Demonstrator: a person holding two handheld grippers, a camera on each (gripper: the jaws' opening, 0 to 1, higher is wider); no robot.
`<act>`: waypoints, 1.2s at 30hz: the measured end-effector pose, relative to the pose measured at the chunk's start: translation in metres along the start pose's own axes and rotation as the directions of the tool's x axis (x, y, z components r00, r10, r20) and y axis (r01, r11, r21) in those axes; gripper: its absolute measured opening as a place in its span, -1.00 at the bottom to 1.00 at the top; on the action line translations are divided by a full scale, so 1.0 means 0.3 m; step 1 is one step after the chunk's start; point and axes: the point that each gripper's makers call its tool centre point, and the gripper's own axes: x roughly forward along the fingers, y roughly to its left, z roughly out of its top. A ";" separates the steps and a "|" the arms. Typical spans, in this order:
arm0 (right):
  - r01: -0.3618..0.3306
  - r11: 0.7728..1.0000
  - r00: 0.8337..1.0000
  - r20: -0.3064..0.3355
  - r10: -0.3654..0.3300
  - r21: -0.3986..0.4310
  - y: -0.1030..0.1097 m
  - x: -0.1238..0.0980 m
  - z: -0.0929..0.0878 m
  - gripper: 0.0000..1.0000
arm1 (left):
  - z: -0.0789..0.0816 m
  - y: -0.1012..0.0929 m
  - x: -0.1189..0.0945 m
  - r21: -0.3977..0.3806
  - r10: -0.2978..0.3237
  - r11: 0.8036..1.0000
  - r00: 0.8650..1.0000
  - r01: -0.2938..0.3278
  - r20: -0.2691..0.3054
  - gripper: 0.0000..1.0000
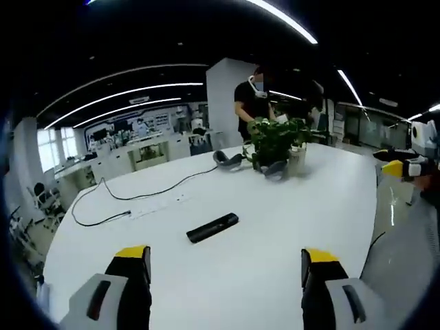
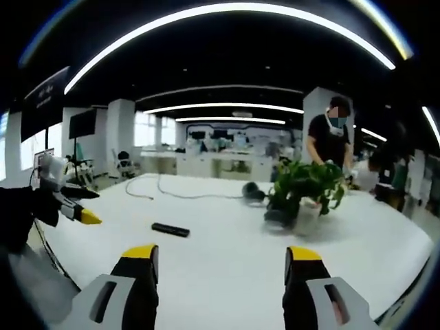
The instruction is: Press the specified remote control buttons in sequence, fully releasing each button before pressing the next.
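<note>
Both grippers open above the white table; remote control untouched.

Left gripper view: the left gripper (image 1: 225, 265) holds its jaws wide apart with nothing between them. The black remote control (image 1: 212, 227) lies flat on the table (image 1: 275, 206), ahead of the jaws; a potted plant (image 1: 276, 141) stands farther back. Right gripper view: the right gripper (image 2: 221, 265) is likewise spread and holds nothing. The remote control (image 2: 170, 229) lies left of centre, the plant (image 2: 302, 189) to the right.
</note>
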 end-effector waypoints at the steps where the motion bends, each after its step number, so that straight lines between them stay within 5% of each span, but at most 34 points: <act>1: 0.001 1.000 1.000 0.004 -0.001 0.000 -0.001 -0.001 0.002 0.48 | 0.009 -0.006 -0.016 -0.008 0.015 1.000 1.000 -0.015 0.021 0.91; 15: 0.009 1.000 0.999 0.035 -0.010 0.015 -0.008 -0.014 0.021 0.50 | 0.010 -0.079 -0.222 -0.084 0.179 0.982 0.977 -0.170 0.120 1.00; 27: 0.004 1.000 0.999 0.035 -0.004 0.011 -0.005 -0.014 0.021 0.48 | 0.004 -0.038 -0.252 -0.107 0.286 0.957 0.945 -0.271 0.161 1.00; 31: 0.003 1.000 1.000 0.010 -0.003 0.011 -0.003 -0.006 0.007 0.46 | -0.006 -0.052 -0.245 -0.075 0.280 0.959 0.949 -0.272 0.142 1.00; 36: -0.003 1.000 1.000 0.007 0.003 0.001 0.005 -0.007 0.007 0.46 | -0.057 -0.089 -0.214 -0.015 0.241 0.971 0.969 -0.241 0.046 1.00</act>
